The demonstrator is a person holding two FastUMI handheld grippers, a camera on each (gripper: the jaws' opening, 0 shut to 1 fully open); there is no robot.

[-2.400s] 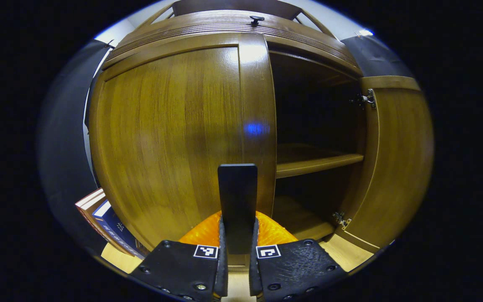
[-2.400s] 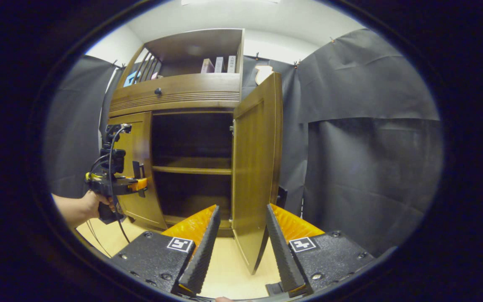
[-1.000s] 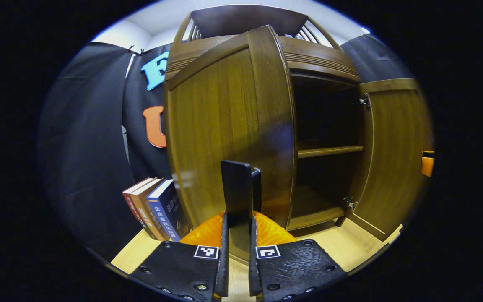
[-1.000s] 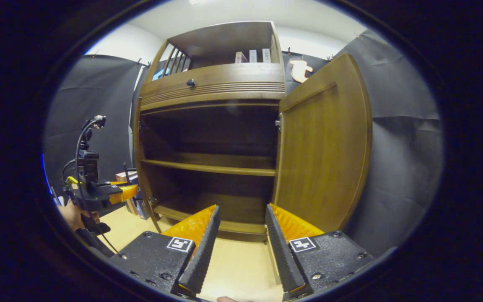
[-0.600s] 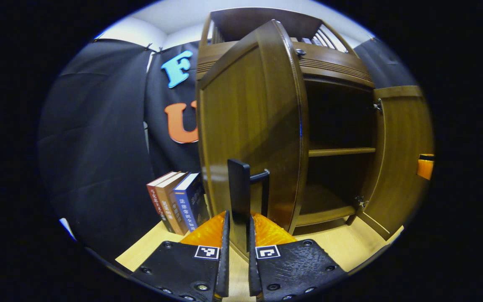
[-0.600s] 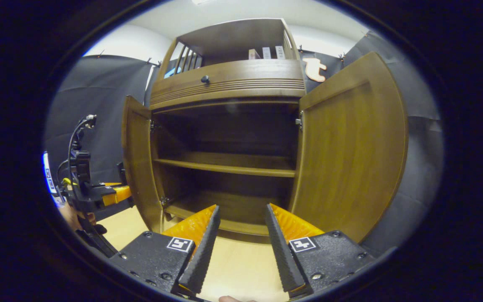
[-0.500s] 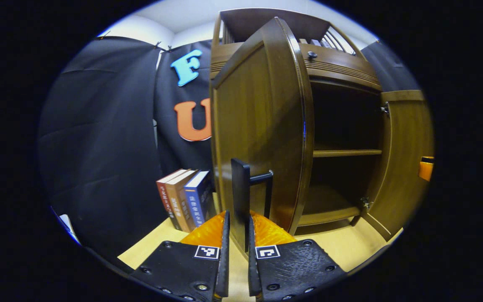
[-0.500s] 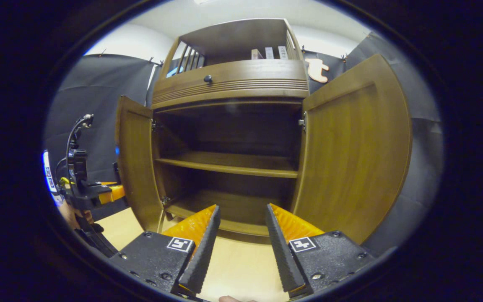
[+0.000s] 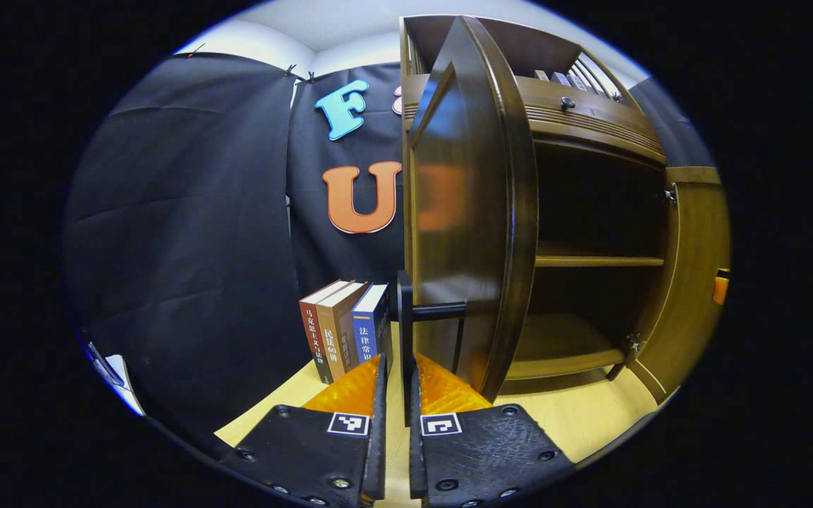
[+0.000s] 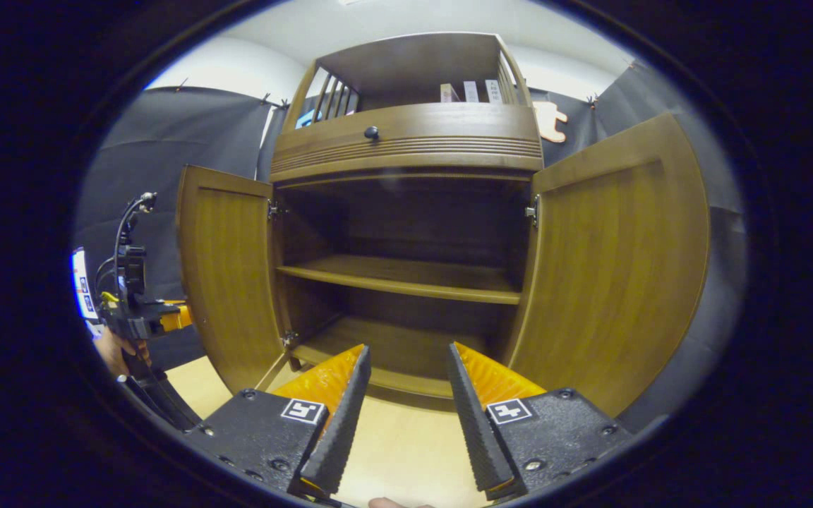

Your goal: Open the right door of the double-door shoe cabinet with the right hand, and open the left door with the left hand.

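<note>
Jaws first. My left gripper (image 9: 394, 395) has its fingers drawn nearly together, clenched on the dark bar handle (image 9: 404, 331) of the left door (image 9: 459, 233); the handle's flat plate stands upright in the narrow slot between the two fingers, and a short post joins it to the door's face just beyond. In the left gripper view I see that door almost edge-on, swung well out from the cabinet (image 9: 590, 127), its free edge toward me and to the right of the handle.

My right gripper (image 10: 399, 395) is released, fingers spread wide with nothing between them, hanging above the pale floor (image 10: 399, 451) in front of the cabinet's open mouth. The right door (image 10: 615, 268) stands wide open just right of the right finger; whether it touches it, I cannot tell.

Working outward in the right gripper view: left door (image 10: 226, 275) open too, left of the left finger, both doors splayed on their hinges. Between them, the dark interior with one middle shelf (image 10: 406, 275) and a bottom board. Above, a drawer front with a small round knob (image 10: 372, 132), and an open top shelf holding a few upright books (image 10: 470, 92).

Far left in the same view, a hand (image 10: 116, 351) holds the left gripper (image 10: 166, 319) beside the left door's outer face.

Left gripper view, left of the handle: three books (image 9: 343, 328) standing on the floor against the black cloth.
</note>
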